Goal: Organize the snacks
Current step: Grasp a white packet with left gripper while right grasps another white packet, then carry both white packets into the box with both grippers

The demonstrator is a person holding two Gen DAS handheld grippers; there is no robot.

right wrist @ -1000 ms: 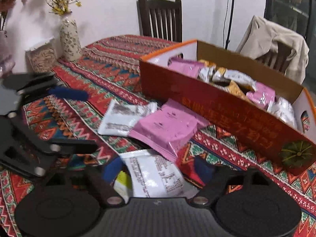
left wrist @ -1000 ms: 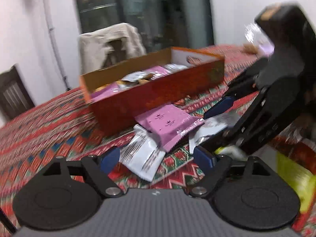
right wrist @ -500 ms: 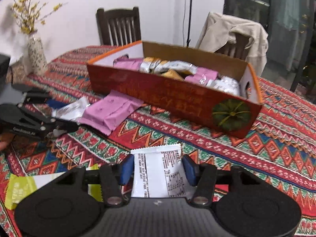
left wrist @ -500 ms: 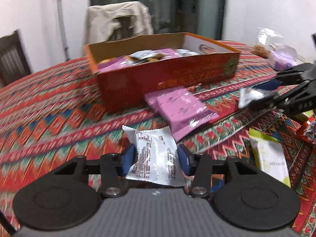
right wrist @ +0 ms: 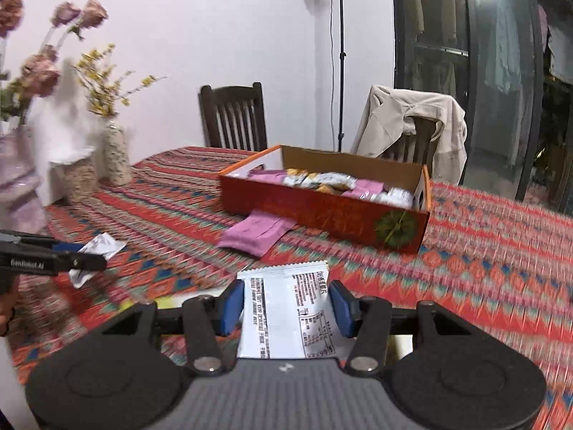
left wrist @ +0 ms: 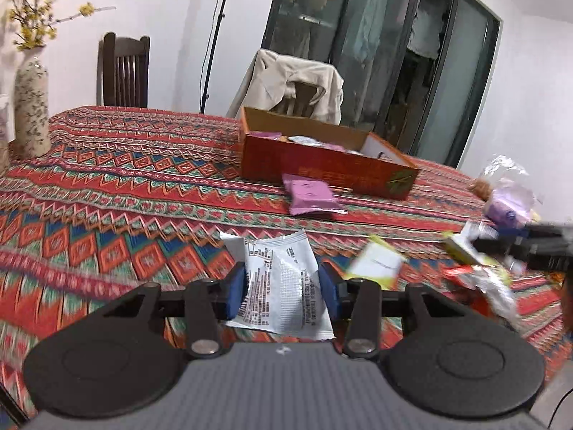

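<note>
My left gripper is shut on a white snack packet and holds it above the patterned tablecloth. My right gripper is shut on another white snack packet, also lifted. An orange cardboard box with several snack packets inside stands further back on the table; it also shows in the right wrist view. A pink packet lies in front of the box, seen too in the right wrist view. The right gripper shows at the left wrist view's right edge; the left gripper shows at the right wrist view's left edge.
Yellow-green packets and other wrappers lie at the right. A plastic bag sits at the far right. Vases with flowers stand at the table's left. Two chairs, one draped with a jacket, stand behind the table.
Both grippers closed on white packets and lifted them away from the box; the box now sits further off in both views.
</note>
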